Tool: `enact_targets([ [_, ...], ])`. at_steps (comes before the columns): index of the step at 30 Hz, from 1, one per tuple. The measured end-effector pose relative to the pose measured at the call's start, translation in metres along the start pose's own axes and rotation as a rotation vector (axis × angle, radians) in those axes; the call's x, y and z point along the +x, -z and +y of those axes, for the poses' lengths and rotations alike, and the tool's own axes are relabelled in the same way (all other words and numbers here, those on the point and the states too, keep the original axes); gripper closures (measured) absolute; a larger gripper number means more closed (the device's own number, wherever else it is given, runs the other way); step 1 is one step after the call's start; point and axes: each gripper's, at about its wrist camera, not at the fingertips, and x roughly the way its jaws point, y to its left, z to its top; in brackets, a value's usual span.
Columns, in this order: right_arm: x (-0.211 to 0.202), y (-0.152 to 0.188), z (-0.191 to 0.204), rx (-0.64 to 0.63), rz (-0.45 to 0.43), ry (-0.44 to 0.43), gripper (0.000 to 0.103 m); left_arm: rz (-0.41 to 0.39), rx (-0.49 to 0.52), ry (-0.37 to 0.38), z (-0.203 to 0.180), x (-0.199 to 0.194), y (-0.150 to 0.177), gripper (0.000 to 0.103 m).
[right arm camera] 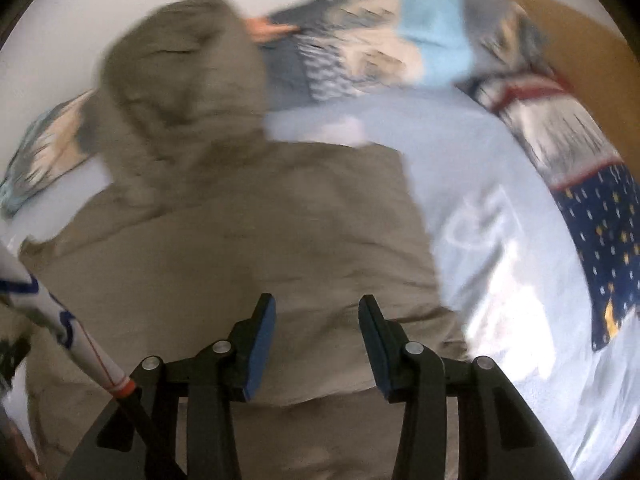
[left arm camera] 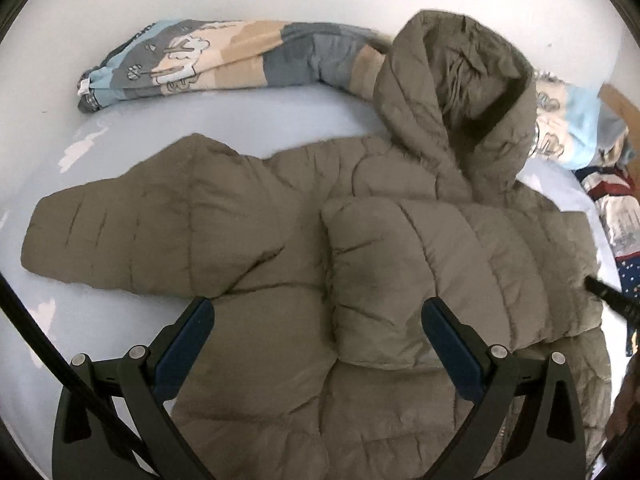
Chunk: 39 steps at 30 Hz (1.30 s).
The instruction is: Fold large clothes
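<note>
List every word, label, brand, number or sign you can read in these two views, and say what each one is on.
None can be read.
Patterned blanket: cartoon drawings only, and a small white tag at its end, too small to read.
Pale blue sheet: a faint white mark, too blurred to read.
Olive puffer jacket: no label or brand shows.

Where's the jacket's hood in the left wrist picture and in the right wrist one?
Left wrist: hood upper right of centre, opening facing the camera.
Right wrist: hood upper left, blurred.
Shared landmark: the patterned blanket lying behind the hood in both.
</note>
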Motion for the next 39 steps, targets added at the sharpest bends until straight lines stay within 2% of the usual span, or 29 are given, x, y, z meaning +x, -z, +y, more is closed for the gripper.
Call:
enact_targets([
  [2, -0.002, 0.006, 0.025, -0.027, 0.018, -0.065, 0.056, 0.001, -0.008, 0.004, 0.004, -0.004, -0.001, 0.0],
  [5, 0.009, 0.017, 0.063, -0.083, 0.054, -0.08, 0.056, 0.013, -0.031, 0.006, 0.014, -0.009, -0.002, 0.0],
  [8, 0.027, 0.029, 0.087, -0.124, 0.091, -0.018, 0.055, 0.013, -0.051, 0.015, 0.025, -0.014, -0.003, 0.0],
  [12, 0.035, 0.034, 0.093, -0.142, 0.114, 0.044, 0.054, -0.002, -0.068, 0.013, 0.038, -0.026, -0.008, 0.0],
  [13, 0.025, 0.034, 0.093, -0.133, 0.108, 0.047, 0.054, -0.006, -0.076, 0.017, 0.042, -0.028, -0.009, 0.0],
  [17, -0.032, 0.043, 0.098, -0.095, 0.037, -0.065, 0.054, -0.014, -0.122, 0.008, 0.062, -0.035, -0.013, 0.0],
  [22, -0.112, 0.093, 0.118, -0.098, -0.047, -0.173, 0.045, -0.005, -0.189, 0.011, 0.089, -0.04, -0.015, 0.0],
  [27, -0.138, 0.122, 0.141, -0.16, -0.092, -0.266, 0.045, -0.027, -0.227, -0.072, 0.132, -0.044, -0.018, 0.0],
  [29, -0.133, 0.125, 0.145, -0.198, -0.103, -0.276, 0.045, -0.009, -0.276, -0.075, 0.157, -0.041, -0.017, 0.0],
  [33, -0.12, 0.121, 0.138, -0.178, -0.093, -0.267, 0.045, 0.052, -0.462, -0.05, 0.232, -0.026, -0.007, 0.0],
  [39, -0.117, 0.113, 0.13, -0.143, -0.082, -0.294, 0.045, 0.064, -0.732, 0.0, 0.329, -0.016, 0.009, 0.0],
])
